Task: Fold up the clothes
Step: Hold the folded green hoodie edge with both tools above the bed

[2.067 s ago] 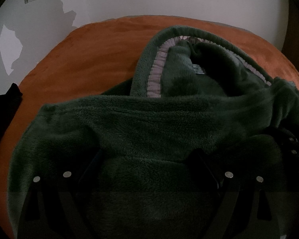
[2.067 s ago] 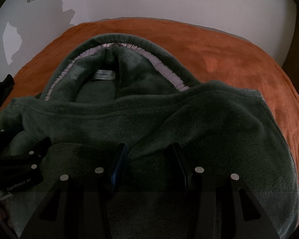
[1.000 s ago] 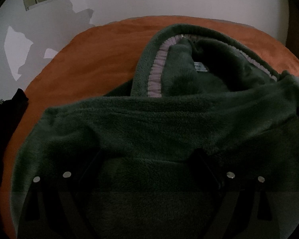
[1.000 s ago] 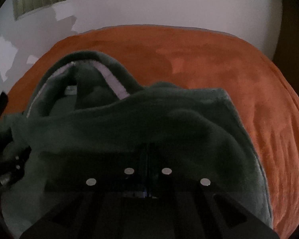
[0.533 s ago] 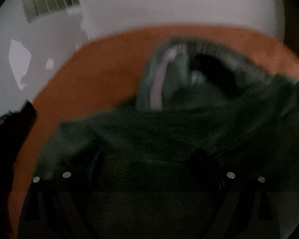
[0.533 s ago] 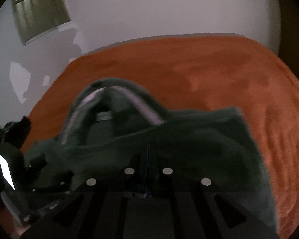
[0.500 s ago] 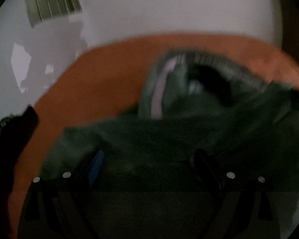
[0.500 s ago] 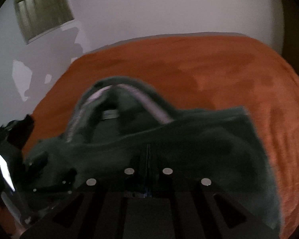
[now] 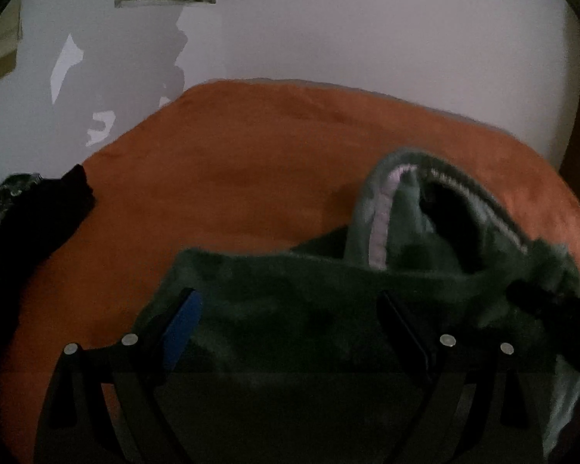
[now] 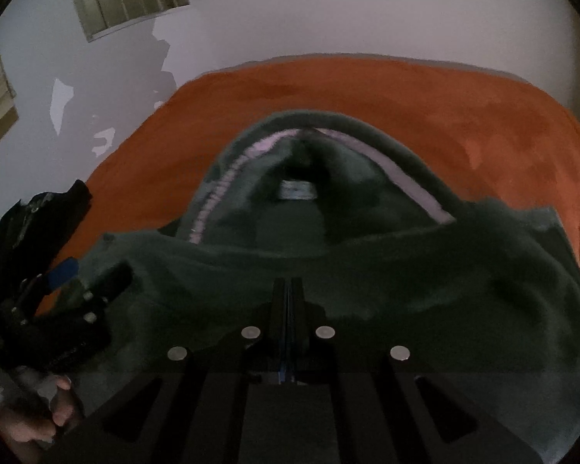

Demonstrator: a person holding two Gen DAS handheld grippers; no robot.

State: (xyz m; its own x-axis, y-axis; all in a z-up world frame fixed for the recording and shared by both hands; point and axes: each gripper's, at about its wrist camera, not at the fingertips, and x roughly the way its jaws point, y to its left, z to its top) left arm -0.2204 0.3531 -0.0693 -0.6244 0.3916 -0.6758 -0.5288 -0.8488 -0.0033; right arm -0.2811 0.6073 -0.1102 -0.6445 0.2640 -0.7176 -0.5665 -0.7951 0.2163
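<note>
Left wrist view: the left gripper [image 9: 286, 328] has its jaws spread wide, the blue-padded finger [image 9: 181, 324] at about 8 o'clock and the dark finger at about 4 o'clock. A fold of the dark green fleece garment [image 9: 309, 309] lies across the gap between them; the picture is too dim and blurred to say whether either pad presses on the cloth. The garment fills the lower right of the view on the orange bedspread [image 9: 232, 178], its hood [image 9: 425, 208] with pale lilac trim standing up at about 2 o'clock. A black item [image 9: 38, 208] lies at the bed's edge at 9 o'clock. The right gripper shows as a dark shape at 3 o'clock, against the fleece.

Right wrist view: the right gripper [image 10: 289, 294] is fully closed, its two fingers pressed together at the centre with the fleece bunched around their tips, so it appears to pinch the fabric. The garment spreads from centre toward 4 o'clock, the hood open at 12 o'clock with a small label [image 10: 295, 189] inside. At 8 o'clock, the left gripper sits at the garment's edge, a person's hand [image 10: 31, 417] beneath it.
</note>
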